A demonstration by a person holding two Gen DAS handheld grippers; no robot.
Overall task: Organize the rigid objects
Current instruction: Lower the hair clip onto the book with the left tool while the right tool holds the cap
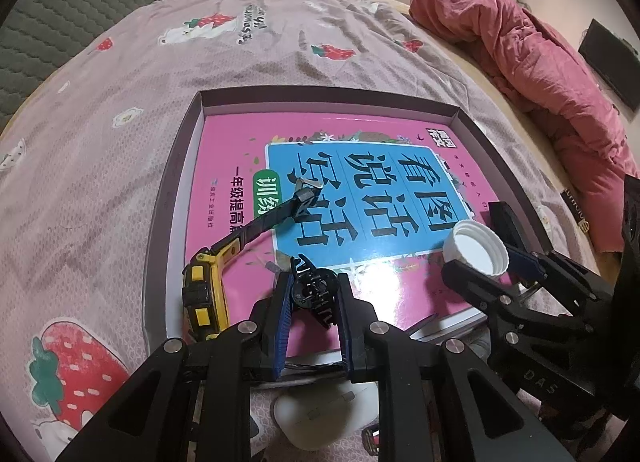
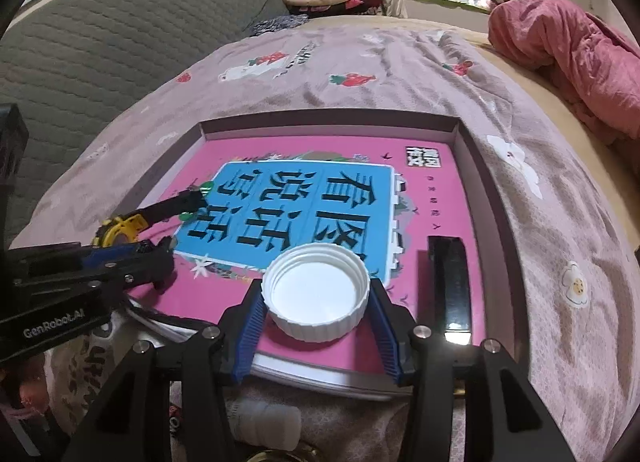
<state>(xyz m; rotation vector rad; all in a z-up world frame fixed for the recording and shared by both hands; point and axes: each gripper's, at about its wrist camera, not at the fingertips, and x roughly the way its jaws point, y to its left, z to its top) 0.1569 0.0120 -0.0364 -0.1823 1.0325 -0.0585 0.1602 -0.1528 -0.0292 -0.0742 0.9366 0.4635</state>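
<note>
My right gripper [image 2: 316, 302] pinches a white bottle cap [image 2: 316, 294] by its ribbed sides, open face up, just above the near part of the pink book [image 2: 340, 166] that lies inside the shallow box [image 2: 328, 122]. My left gripper [image 1: 312, 298] is almost pressed together on a small black watch [image 1: 312, 290], also over the near edge of the book. The cap is round, so it has no long axis; what matters is that the free book cover lies directly below it, between the watch on its left and the black rectangular object [image 2: 448, 286] on its right. The yellow tape measure [image 1: 204, 294] stands near the box's left wall, its tape pointing away toward the middle of the book.
</note>
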